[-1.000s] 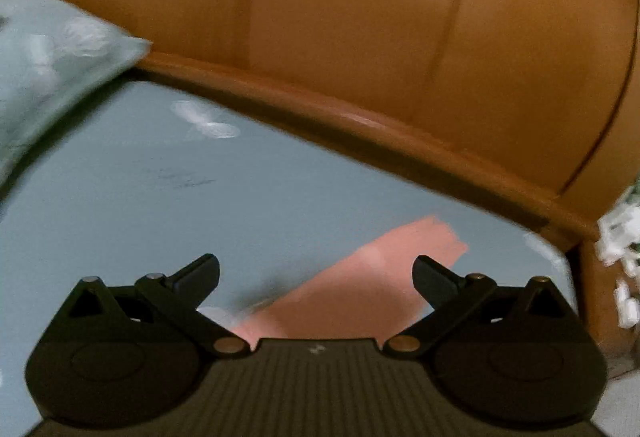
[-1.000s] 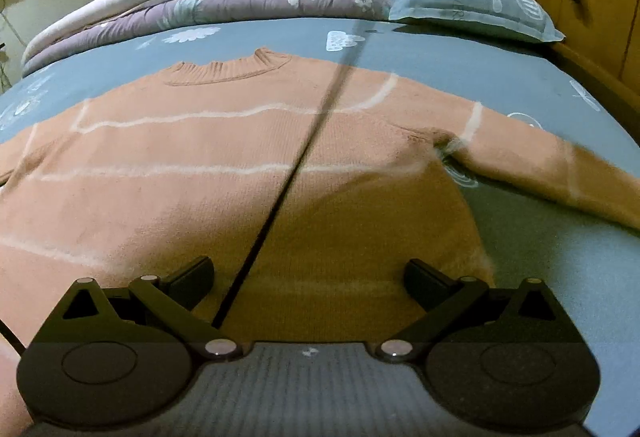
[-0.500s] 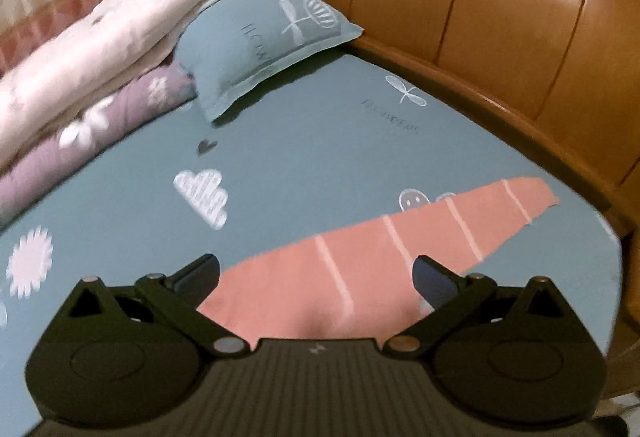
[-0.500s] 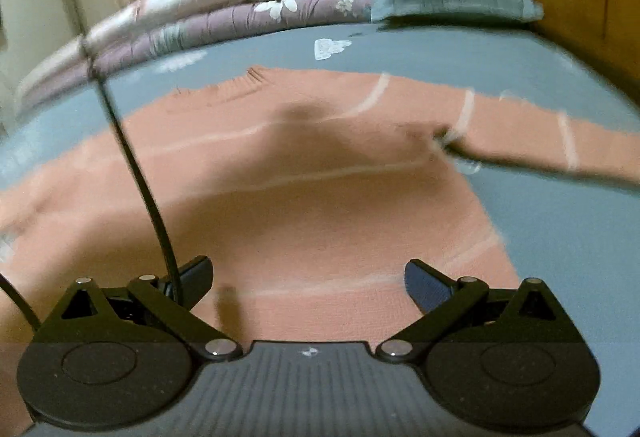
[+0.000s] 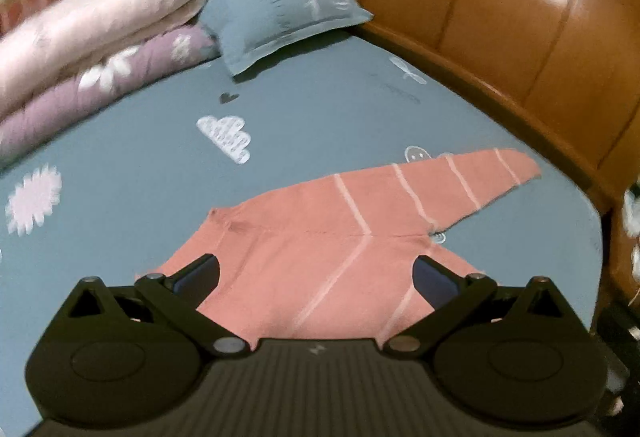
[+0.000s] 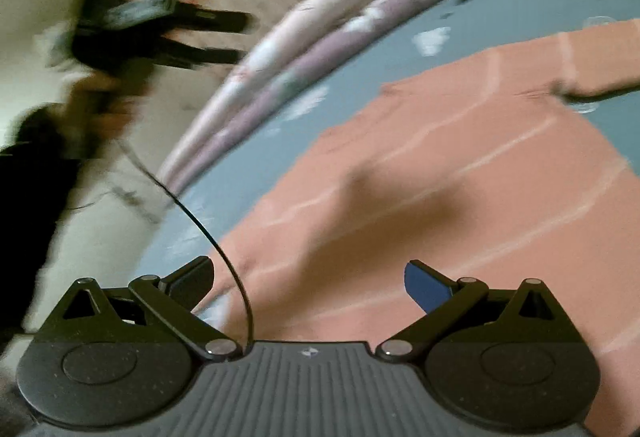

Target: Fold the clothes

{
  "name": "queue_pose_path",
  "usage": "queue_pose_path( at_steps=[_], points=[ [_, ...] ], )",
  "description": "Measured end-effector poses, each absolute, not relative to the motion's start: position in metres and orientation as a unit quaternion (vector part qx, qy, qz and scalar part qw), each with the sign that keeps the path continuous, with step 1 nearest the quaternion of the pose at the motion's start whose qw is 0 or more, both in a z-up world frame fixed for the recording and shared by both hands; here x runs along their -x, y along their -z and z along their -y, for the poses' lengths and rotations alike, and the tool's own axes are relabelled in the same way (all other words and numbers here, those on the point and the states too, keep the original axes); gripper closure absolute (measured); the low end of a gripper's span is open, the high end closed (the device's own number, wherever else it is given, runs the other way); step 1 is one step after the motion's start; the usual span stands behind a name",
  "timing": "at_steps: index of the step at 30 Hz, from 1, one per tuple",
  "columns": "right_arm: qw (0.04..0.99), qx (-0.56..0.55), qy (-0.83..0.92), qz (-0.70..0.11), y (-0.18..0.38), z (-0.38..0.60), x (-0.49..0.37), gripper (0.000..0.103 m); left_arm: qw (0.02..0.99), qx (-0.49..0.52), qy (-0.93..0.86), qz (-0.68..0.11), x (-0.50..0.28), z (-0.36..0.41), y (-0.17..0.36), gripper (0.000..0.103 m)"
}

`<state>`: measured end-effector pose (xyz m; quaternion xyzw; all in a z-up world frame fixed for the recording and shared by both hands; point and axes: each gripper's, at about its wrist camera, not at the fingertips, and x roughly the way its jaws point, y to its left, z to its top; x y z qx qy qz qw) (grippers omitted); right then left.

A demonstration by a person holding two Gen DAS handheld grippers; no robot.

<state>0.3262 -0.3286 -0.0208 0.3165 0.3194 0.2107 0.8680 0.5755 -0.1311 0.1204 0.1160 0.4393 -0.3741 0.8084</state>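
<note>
Left gripper spread wide, empty, hovering over the sweater shoulder; its sleeve runs long, pointing away up-right toward the headboard. Right gripper also spread, nothing pinched, above the sweater body, which lies flat on the bedsheet, pillow beyond.

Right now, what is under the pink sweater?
The sweater lies flat on the blue bedsheet. A print peeks out at its armpit; the rest beneath is covered.
</note>
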Motion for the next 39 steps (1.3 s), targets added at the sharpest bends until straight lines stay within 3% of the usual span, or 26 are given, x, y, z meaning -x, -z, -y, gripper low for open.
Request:
queue_pose_path(
  at_steps=[5, 10, 17, 24, 39],
  points=[
    [0.893, -0.233, -0.074, -0.377, 0.000, 0.335, -0.313, 0.000, 0.809, -0.112, 0.363, -0.449, -0.569, 0.083, -0.109, 0.001],
    [0.888, -0.124, 0.052, -0.440, 0.020, 0.350, -0.335, 0.000, 0.820, -0.157, 0.342, -0.431, -0.524, 0.018, -0.100, 0.001],
    [0.883, -0.085, 0.054, -0.459, 0.054, 0.331, -0.375, 0.000, 0.824, -0.191, 0.332, -0.416, -0.441, -0.038, -0.043, 0.001],
    [0.861, -0.054, 0.083, -0.499, 0.057, 0.314, -0.347, 0.000, 0.826, -0.160, 0.336, -0.424, -0.400, -0.043, 0.008, 0.001],
    [0.852, -0.049, 0.127, -0.506, 0.064, 0.301, -0.316, 0.000, 0.809, -0.123, 0.374, -0.436, -0.427, 0.002, 0.064, 0.001]
  ],
)
